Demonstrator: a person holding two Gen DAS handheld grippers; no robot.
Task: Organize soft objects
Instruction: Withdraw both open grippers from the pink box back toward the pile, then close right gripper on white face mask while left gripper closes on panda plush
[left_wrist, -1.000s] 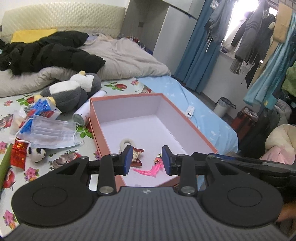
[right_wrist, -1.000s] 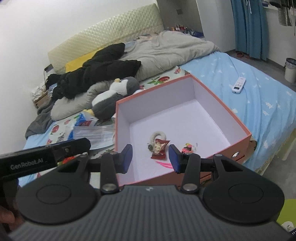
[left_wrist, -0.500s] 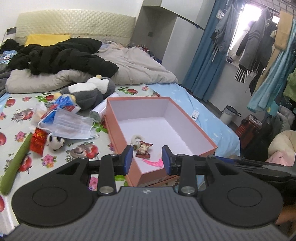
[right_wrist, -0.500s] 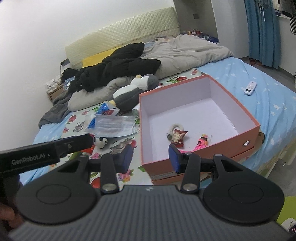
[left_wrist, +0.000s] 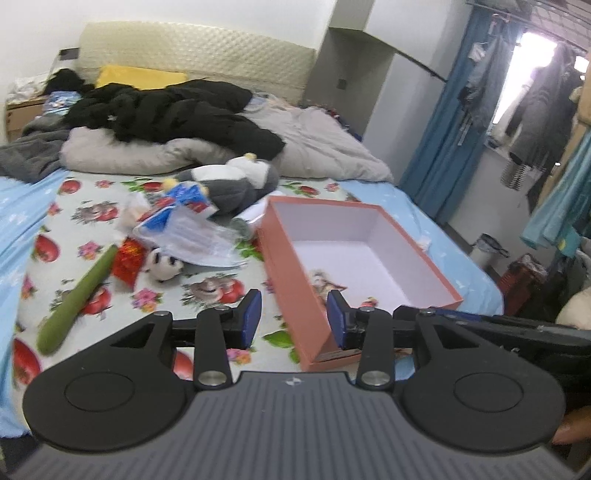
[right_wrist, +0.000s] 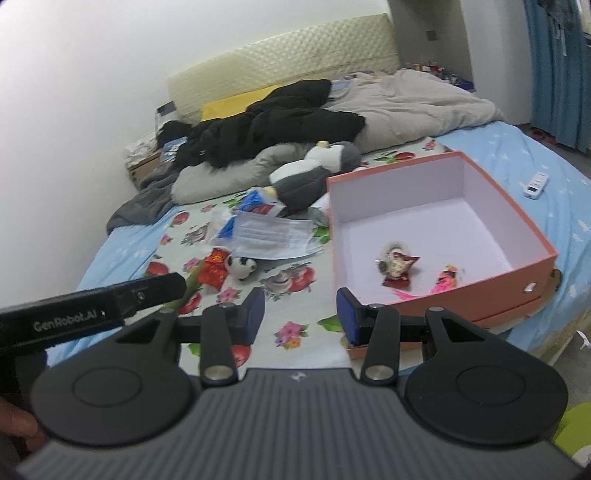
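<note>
While both grippers hover above the near edge of the bed (right_wrist: 509, 155), the left gripper (left_wrist: 294, 317) has its fingers parting with nothing between them, and the right gripper (right_wrist: 301, 314) stands released and empty. The orange box (right_wrist: 532, 273) holds two small trinkets; the penguin plush (right_wrist: 314, 173), panda toy (right_wrist: 241, 266) and face mask (right_wrist: 266, 236) lie on the floral sheet beside it.

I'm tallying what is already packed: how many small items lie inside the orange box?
2: a small red-wrapped charm near the box's middle, and a pink doll-like trinket against its near wall. Nothing else shows on the floor.
</note>
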